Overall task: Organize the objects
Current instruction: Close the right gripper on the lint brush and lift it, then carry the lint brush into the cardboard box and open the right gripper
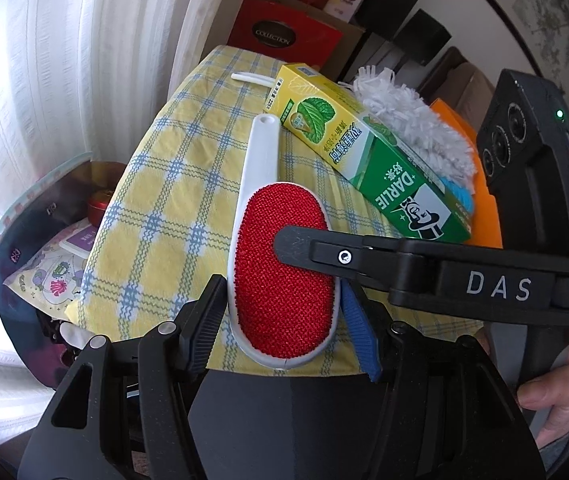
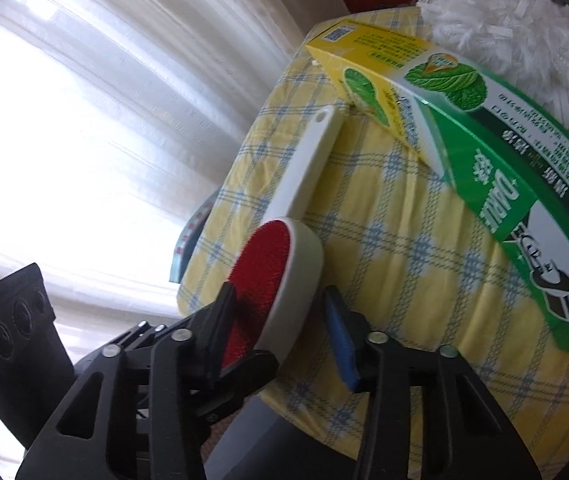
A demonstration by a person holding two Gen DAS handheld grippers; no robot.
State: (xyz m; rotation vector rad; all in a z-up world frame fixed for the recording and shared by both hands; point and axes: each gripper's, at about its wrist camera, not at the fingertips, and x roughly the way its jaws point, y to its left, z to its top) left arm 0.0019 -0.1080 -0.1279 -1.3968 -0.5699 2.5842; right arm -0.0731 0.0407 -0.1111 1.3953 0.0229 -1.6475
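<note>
A white lint brush with a red pad (image 1: 282,268) lies near the front edge of the table under a yellow checked cloth (image 1: 172,200). My left gripper (image 1: 280,320) has its jaws on either side of the brush head and grips it. My right gripper (image 2: 276,324) comes in from the right; one finger (image 1: 304,244) lies across the red pad. In the right wrist view the brush head (image 2: 280,264) stands tilted between the right jaws, which look a little apart from it. A green and yellow Darlie toothpaste box (image 1: 368,156) lies behind the brush.
A white fluffy duster (image 1: 408,120) lies behind the box, over an orange thing (image 1: 484,216). A white stick (image 1: 250,79) lies at the far edge of the table. An open bag of packets (image 1: 52,264) sits left, below the table. Curtains hang on the left.
</note>
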